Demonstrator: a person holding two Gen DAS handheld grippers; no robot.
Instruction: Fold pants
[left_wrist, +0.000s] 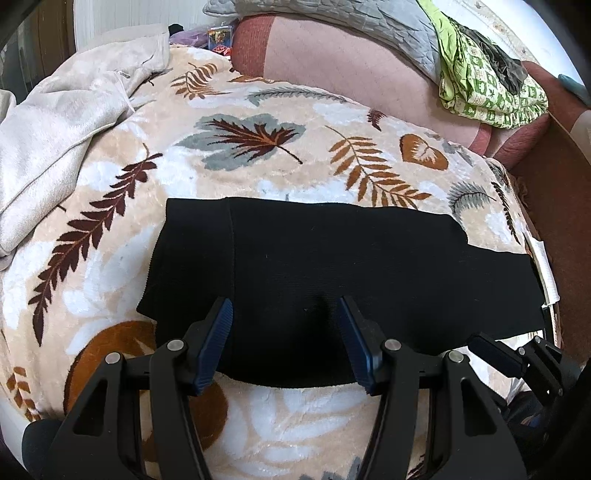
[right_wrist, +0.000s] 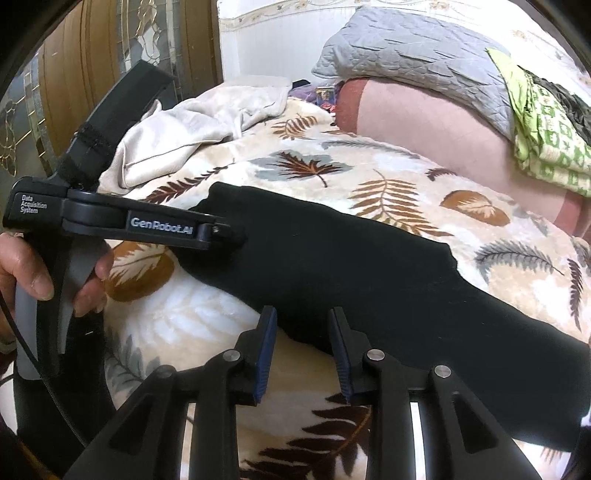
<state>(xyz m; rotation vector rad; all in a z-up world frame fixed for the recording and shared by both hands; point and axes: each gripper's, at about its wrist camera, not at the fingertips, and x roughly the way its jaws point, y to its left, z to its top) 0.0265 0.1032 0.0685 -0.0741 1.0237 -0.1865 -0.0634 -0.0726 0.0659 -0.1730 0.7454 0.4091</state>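
Observation:
Black pants (left_wrist: 332, 251) lie flat as a long band across a leaf-patterned blanket (left_wrist: 258, 155). My left gripper (left_wrist: 285, 306) hovers over the pants' near edge, jaws apart, with only a small pucker of cloth below them. In the right wrist view the pants (right_wrist: 369, 266) run from the upper left to the lower right. My right gripper (right_wrist: 303, 314) stands open over their near edge, pinching nothing. A hand (right_wrist: 22, 273) holds the left gripper's body (right_wrist: 129, 221), whose tips are lost against the black cloth. Part of the right gripper (left_wrist: 495, 350) shows at the lower right of the left wrist view.
A beige garment (left_wrist: 66, 122) is heaped at the blanket's far left. A pink cushion (left_wrist: 351, 70), a grey quilted pillow (left_wrist: 351, 18) and a green patterned cloth (left_wrist: 487, 85) lie behind. The bed's right edge (left_wrist: 543, 258) is close to the pants' end. A wooden door (right_wrist: 85, 74) stands at left.

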